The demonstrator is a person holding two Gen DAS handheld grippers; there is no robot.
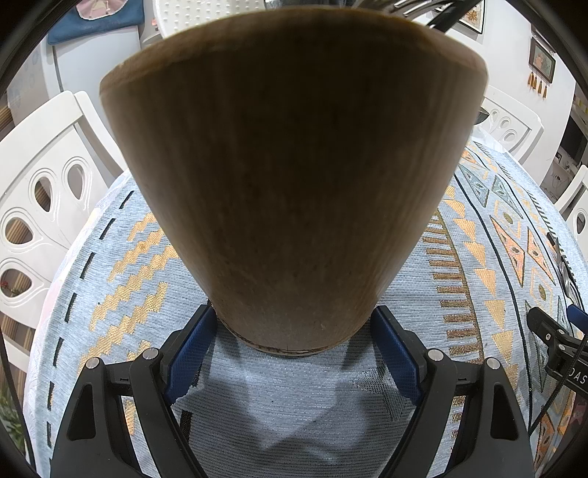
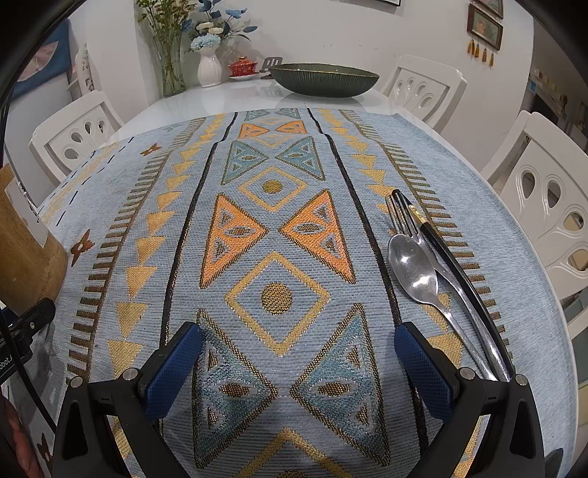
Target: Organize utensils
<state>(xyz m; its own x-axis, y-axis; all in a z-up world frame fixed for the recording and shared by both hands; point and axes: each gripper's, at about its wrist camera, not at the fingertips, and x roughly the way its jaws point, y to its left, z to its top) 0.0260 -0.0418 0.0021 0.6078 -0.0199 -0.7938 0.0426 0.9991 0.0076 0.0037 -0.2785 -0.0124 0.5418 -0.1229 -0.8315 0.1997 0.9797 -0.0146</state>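
The left tongs [image 1: 294, 331] clamp the wooden utensil holder [image 1: 294, 176] at its base, steadying it on the desk [image 2: 110, 228]. The right tongs [image 2: 297, 360] gape wide and empty; spoon [image 2: 413, 270], fork [image 2: 398, 215] and black chopsticks [image 2: 452, 264] lie at their two o'clock. Take one piece at a time, gripping mid-handle.

In the left wrist view the wooden holder [image 1: 294, 176] fills most of the frame, hiding the far part of the bench [image 1: 121, 257] and much of the room behind it; its inside cannot be seen. The metal pieces [image 1: 408, 5] above its rim are cut off by the top edge. In the right wrist view the handles of the spoon [image 2: 415, 272], fork [image 2: 398, 217] and black chopsticks [image 2: 452, 264] pass behind the gripper's right finger [image 2: 426, 371]. Only a sliver of the holder shows at the left edge.
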